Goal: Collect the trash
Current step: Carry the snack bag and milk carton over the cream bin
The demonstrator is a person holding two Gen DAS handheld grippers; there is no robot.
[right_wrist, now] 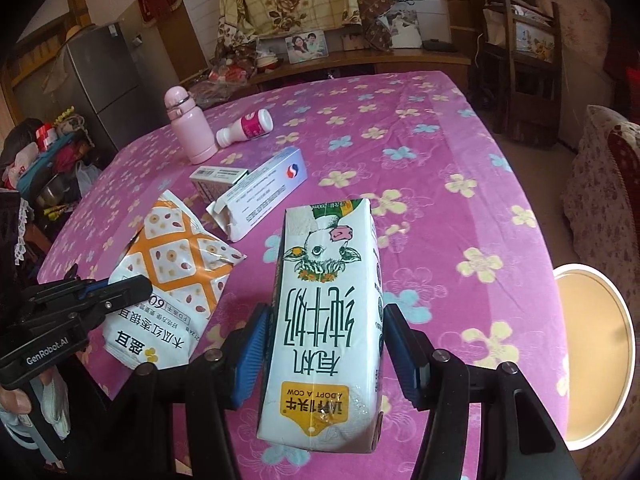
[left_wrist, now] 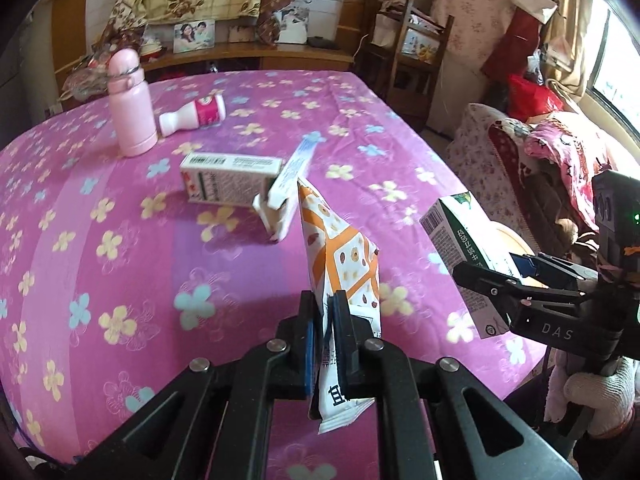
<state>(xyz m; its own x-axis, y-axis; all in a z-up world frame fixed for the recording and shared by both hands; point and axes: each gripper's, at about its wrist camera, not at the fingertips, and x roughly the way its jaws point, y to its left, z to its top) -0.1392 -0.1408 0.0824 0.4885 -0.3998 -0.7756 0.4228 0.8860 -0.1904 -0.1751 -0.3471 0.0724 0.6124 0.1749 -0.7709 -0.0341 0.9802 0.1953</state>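
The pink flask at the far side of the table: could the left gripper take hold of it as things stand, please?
Probably not yet: the left gripper is shut on the snack packet, so its jaws are occupied. The path to the pink flask looks otherwise open.

The surface (right_wrist: 420,184) wears a pink cloth with yellow and blue flowers. A pink flask (right_wrist: 188,128) stands upright near its far side, a small white bottle (right_wrist: 245,125) lying just beside it. Nearer, a green-and-white box (right_wrist: 216,182) lies flat, touching a long white box (right_wrist: 260,196) with an open end flap.
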